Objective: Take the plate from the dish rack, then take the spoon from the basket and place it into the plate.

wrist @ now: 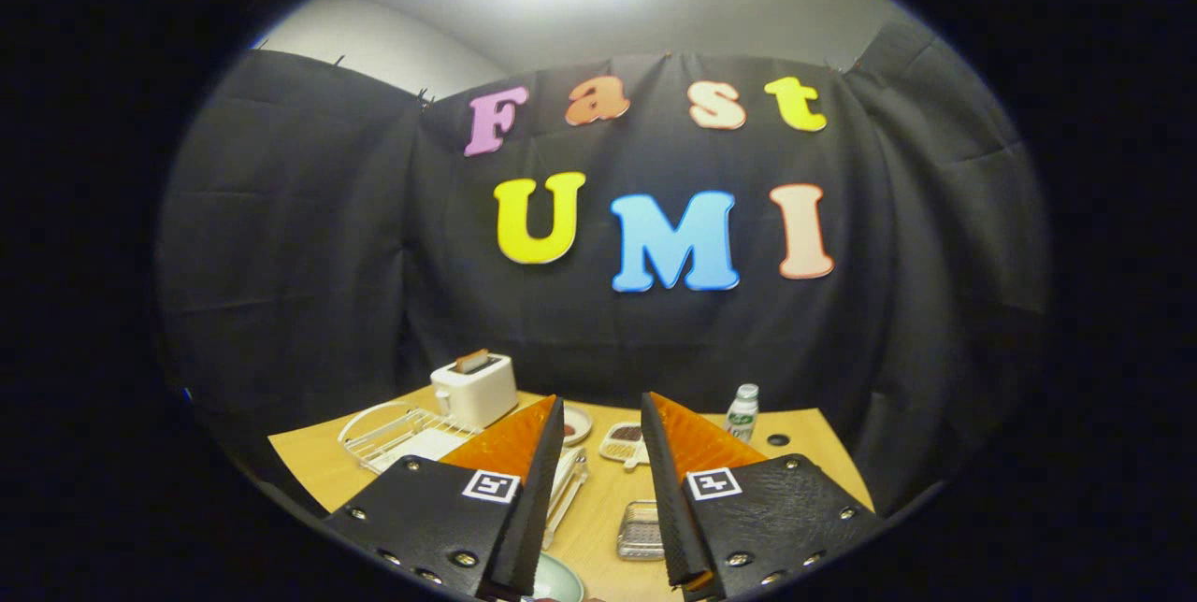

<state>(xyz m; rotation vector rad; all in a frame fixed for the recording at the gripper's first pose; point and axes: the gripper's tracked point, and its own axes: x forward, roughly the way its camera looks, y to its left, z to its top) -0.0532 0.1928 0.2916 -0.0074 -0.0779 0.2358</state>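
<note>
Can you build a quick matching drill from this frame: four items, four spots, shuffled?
Gripper jaws stand open, holding nothing.

Items:
1. toaster
2. bottle
3. wire rack
4. clear tray

Spots:
A. on the table between the fingers
B. back corner, bread in its slot
C. in front of the toaster, beside one finger
D. beyond the other finger, near the cloth wall

Pairs: 1-B, 2-D, 3-C, 4-A
</note>
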